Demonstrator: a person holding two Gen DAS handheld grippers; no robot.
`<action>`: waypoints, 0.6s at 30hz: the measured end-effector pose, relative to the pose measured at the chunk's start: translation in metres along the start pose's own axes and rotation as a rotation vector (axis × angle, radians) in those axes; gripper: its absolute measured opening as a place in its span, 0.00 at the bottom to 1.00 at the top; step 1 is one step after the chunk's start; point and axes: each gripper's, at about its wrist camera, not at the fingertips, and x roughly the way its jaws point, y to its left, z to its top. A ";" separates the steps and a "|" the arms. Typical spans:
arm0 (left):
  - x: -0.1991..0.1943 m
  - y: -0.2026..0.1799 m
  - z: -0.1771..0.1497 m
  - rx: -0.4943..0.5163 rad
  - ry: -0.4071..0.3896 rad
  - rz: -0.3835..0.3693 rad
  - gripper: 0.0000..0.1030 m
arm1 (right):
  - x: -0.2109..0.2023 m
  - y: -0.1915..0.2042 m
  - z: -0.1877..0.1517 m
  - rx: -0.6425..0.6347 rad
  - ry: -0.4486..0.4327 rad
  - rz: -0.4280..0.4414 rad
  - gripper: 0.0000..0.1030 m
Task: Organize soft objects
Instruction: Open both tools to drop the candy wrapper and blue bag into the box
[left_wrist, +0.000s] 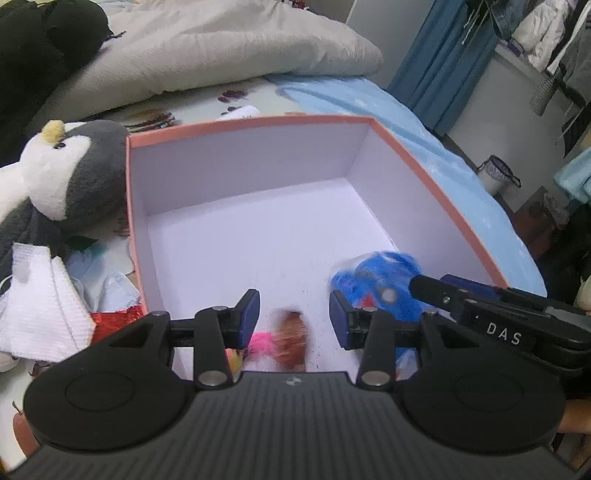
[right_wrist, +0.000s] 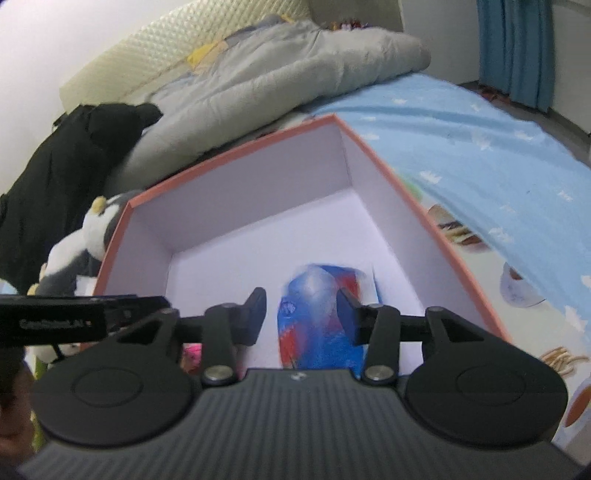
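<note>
I see the pink-rimmed box (left_wrist: 258, 229) on the bed, a penguin plush (left_wrist: 70, 177) leaning just outside its left wall. My right gripper (right_wrist: 301, 317) hangs over the blue soft toy (right_wrist: 317, 325) lying in the box, fingers wide. My left gripper (left_wrist: 293, 319) is spread wide above a blurred brown-and-pink toy (left_wrist: 284, 339).

Matt cardboard box (left_wrist: 240, 125) (plush penguin (left_wrist: 74, 170))

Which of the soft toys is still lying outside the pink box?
The grey-and-white plush penguin, resting left of the pink-rimmed cardboard box. The blue toy and small brown toy are inside.
</note>
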 end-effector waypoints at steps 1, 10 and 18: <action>-0.005 0.000 0.001 -0.001 -0.006 -0.005 0.46 | -0.003 0.000 0.000 0.006 -0.006 0.002 0.45; -0.077 -0.011 -0.010 0.023 -0.100 -0.010 0.46 | -0.056 0.020 0.002 -0.012 -0.088 0.045 0.45; -0.163 -0.025 -0.046 0.070 -0.227 0.004 0.46 | -0.121 0.050 -0.011 -0.050 -0.200 0.094 0.45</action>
